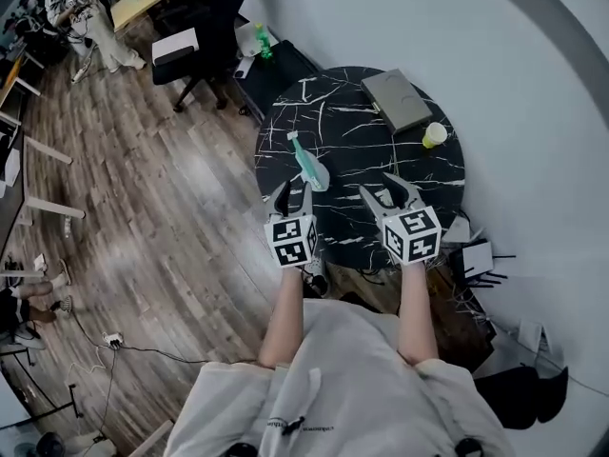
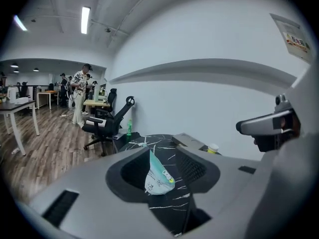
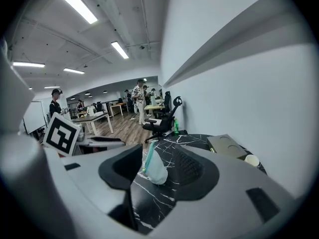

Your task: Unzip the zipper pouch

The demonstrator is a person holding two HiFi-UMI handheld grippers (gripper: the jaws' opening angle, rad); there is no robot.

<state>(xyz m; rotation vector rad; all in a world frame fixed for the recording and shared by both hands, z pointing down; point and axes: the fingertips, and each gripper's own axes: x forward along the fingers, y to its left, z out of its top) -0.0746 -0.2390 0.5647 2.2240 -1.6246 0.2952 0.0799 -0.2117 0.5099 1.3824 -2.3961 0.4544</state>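
The person holds both arms out in front, side by side; the left arm (image 1: pixel 284 314) and the right arm (image 1: pixel 414 314) are bare; the left gripper (image 1: pixel 293 194) points forward and a bit down, jaws wide apart, holding nothing; the right gripper (image 1: pixel 384 190) looks the same, jaws apart and empty.

One marble table (image 1: pixel 419 174) bears one zipper pouch (image 1: pixel 309 165), one yellow cup (image 1: pixel 434 134) and one grey case (image 1: pixel 396 100). Two grippers: left gripper (image 1: pixel 294 191), right gripper (image 1: pixel 383 188). One green bottle (image 1: pixel 263 44), one office chair (image 1: pixel 205 27).
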